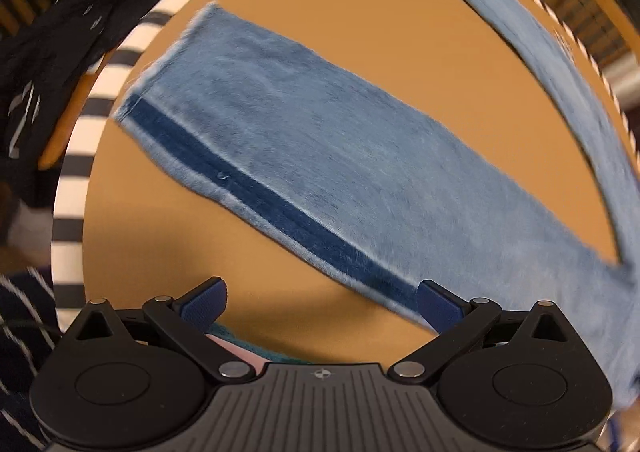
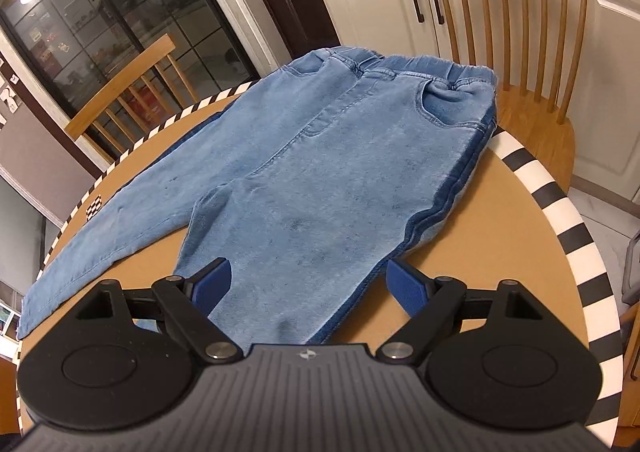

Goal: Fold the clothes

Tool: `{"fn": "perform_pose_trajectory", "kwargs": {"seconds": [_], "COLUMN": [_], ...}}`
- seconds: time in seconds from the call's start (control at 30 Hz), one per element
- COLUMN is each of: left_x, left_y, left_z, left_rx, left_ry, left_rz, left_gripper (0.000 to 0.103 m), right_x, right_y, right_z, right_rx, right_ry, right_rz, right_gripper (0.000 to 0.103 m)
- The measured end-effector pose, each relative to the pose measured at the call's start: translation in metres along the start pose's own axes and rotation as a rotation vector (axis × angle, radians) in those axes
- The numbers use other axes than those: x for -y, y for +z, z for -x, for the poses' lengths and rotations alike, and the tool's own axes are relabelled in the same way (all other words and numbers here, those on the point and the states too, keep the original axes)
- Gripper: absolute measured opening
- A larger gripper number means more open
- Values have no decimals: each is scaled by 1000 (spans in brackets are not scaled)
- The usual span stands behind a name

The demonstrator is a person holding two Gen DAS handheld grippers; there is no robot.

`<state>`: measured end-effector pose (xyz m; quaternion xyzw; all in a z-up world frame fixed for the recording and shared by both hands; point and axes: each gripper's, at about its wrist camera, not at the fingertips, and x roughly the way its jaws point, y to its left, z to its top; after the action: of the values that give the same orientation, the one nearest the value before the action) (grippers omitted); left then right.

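A pair of light blue jeans point(image 2: 304, 156) lies spread flat on a round tan table point(image 2: 496, 220) with a black-and-white striped rim, waistband at the far side and legs apart. In the left wrist view one leg point(image 1: 320, 148) with a dark blue side stripe runs across the table, its hem at the upper left. My left gripper point(image 1: 322, 300) is open above the table, its right pad near the stripe edge. My right gripper point(image 2: 310, 284) is open, its blue pads straddling the near leg, not pressing on it.
Two wooden chairs point(image 2: 516, 36) point(image 2: 132, 92) stand at the table's far side, with white cupboards and a glass door behind. Dark clothes point(image 1: 52, 52) lie heaped beyond the table rim point(image 1: 96, 104) in the left wrist view. Bare tabletop shows right of the jeans.
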<state>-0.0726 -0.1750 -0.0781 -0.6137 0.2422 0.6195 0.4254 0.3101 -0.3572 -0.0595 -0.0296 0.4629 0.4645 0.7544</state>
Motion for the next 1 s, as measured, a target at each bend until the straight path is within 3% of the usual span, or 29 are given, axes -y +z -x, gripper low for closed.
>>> {"fn": "perform_pose_trajectory", "kwargs": {"seconds": [0.17,0.4,0.5,0.57,0.73,0.87,1.0], "left_x": [-37,-45,-48,-49,-61,-70,-72], "left_y": [19,23,24,24,25,22,18], "left_z": [-9,-8,-8,-8,-7,-7,-6], "left_rx": [-67,-73,-78,-71,-71,-72,-67], "left_ry": [-48,-57,-47,-48,-132,-159,-167], "left_rz": [245,310,352,375,431,473,492], "left_gripper": [102,102,102,102,102,102,102], "right_x": [12,86,110,113,96,77,79], "right_y": [-1,5,11,13,17,23,25], "right_z": [-6,-11,-19,-28,-50,-54,-51], "right_rx": [-3,-29,-29,-25,-64,-47,-45], "right_ry": [29,75,89,121,198,145,136], "right_rz": [-54,-477,-591,-585,-582,-468,-449], "right_gripper": [86,86,86,85,83,82,79]}}
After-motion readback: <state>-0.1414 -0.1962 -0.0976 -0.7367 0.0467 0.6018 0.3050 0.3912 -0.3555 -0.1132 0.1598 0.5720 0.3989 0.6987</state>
